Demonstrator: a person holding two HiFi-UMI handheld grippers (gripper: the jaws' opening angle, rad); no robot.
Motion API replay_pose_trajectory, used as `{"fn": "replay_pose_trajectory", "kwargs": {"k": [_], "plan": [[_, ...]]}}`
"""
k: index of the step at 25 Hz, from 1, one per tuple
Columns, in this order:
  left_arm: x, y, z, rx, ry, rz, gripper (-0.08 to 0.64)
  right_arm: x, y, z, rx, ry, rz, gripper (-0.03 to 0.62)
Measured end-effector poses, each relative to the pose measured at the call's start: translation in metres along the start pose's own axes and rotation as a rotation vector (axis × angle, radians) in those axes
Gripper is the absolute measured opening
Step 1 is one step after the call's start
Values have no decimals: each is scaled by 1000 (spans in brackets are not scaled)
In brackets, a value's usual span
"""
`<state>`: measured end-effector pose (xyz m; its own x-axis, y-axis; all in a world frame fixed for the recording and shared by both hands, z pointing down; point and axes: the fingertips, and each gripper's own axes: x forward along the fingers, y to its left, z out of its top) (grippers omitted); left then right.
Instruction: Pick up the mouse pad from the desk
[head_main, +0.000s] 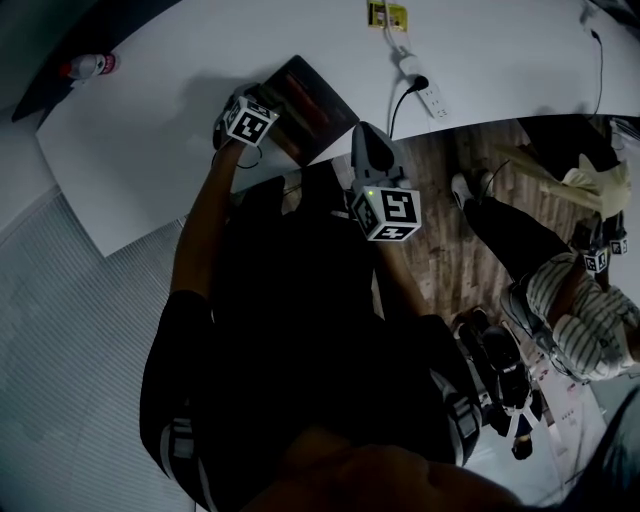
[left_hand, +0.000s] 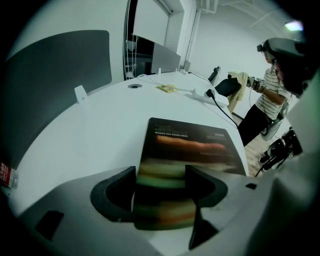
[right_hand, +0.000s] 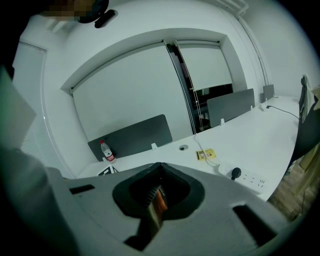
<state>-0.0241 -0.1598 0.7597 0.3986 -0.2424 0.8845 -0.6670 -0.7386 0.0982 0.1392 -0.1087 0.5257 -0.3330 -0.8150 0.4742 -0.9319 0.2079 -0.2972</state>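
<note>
Left gripper: jaws wide apart, near end of mouse pad between them, not clamped | mouse pad: flat on white desk, near its edge | right gripper: jaws drawn together, just off desk edge

Left tool at dark mouse pad edge, white desk

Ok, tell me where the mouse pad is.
The mouse pad lies on the white desk by its front edge, upper centre of the head view, near end between the left gripper's open jaws.
</note>
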Motion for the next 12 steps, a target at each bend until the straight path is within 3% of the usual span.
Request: {"fn": "replay_pose_trajectory", "kwargs": {"k": [12], "plan": [[4,-2,-2,22,63,46,288,19,-6,4,-10,20,61,0]]}}
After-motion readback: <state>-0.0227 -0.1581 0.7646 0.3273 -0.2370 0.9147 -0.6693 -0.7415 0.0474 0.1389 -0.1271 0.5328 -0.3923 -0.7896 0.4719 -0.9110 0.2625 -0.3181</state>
